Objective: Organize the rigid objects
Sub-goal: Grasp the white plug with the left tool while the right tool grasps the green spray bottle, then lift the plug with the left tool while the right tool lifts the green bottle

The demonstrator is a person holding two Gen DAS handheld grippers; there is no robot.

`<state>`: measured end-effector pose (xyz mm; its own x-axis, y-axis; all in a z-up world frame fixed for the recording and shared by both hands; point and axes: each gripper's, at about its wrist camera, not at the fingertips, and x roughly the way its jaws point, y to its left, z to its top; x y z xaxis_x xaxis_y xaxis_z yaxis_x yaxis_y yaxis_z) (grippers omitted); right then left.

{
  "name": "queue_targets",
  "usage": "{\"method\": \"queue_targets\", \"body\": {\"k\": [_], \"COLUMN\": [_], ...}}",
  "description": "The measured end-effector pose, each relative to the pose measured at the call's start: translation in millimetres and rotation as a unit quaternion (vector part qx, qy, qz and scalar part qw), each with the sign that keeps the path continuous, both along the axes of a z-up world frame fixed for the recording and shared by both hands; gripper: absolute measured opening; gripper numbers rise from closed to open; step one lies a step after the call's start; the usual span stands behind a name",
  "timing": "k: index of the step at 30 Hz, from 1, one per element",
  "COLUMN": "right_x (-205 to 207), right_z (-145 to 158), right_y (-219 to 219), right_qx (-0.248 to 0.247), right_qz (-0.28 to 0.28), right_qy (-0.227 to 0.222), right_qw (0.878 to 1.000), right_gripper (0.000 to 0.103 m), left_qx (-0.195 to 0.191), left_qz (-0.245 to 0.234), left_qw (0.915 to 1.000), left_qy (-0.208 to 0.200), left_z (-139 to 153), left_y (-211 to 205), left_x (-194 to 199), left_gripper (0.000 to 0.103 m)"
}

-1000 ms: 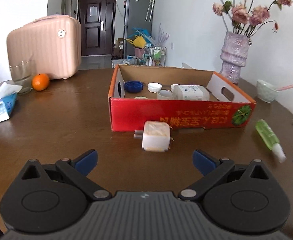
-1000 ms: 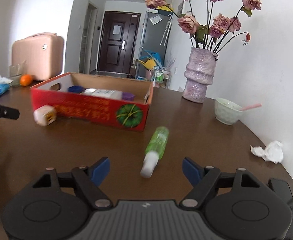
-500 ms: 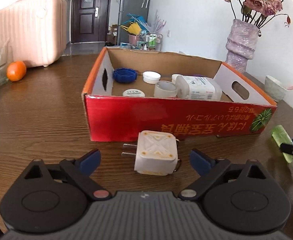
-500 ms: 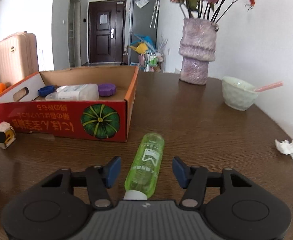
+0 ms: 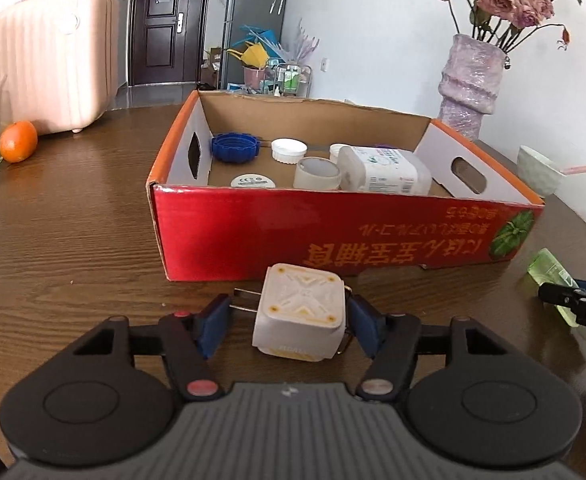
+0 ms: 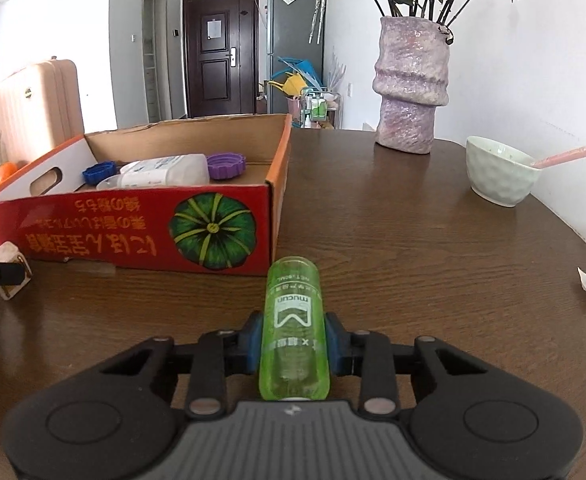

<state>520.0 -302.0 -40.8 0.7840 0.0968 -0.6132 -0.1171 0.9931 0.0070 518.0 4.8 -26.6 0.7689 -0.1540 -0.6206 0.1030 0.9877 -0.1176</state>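
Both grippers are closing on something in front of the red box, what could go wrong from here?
1. On the plug adapter, the left gripper has its left pad at the thin prongs, not the body; it may twist or slip.
2. The right gripper pinches a round green bottle; it could slide out when lifted over the red box wall.

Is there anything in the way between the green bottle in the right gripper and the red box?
Only the red box's own front wall. The green bottle, lying on the table between the right gripper's pads, must be lifted over it; bare table lies between them.
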Motion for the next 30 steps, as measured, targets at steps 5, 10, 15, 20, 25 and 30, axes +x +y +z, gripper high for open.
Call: {"method": "queue_targets", "body": {"k": [5,10,15,20,25,30], "right_x": [-29.6,-72.7,-112.9,-139.9,-161.6,-177.0], "right_z": [-0.2,3.2,6.7,10.1,15.4,18.9], "right_y": [-0.6,5.3,19.2,34.6,41.6,42.4], "right_qx": [0.015,0.027,0.038,0.040,0.041,0.041], "right_qz": [-0.006,-0.001,0.024,0.042,0.051,0.049], "right_qy": [-0.005,0.004,0.009,0.010,0.012,0.010], "right_qw": [1.000,1.000,0.999,0.998,0.998,0.998], "right_gripper": [0.031,0.030,0.030,0.030,0.031,0.031], "left_qx": [-0.007,-0.022,-0.024,0.018,0.017,0.014], "left_qz": [-0.010,-0.028,-0.042,-0.023,-0.017,0.025], "left_qw": [0.9998,0.9991,0.9974,0.9969,0.9972,0.9972], "left_qy": [-0.017,-0.023,-0.053,-0.072,-0.070,-0.069], "left_z": [5.7,9.9,27.7,26.3,25.9,21.9], "left_y": [-9.7,-16.0,-18.1,-23.4,-21.8,-19.1], "left_x": [-41.9,-93.6,-133.5,-158.0,-177.9,-195.8], "left_gripper": [0.065,0.059,0.028,0.027,0.033,0.071]}}
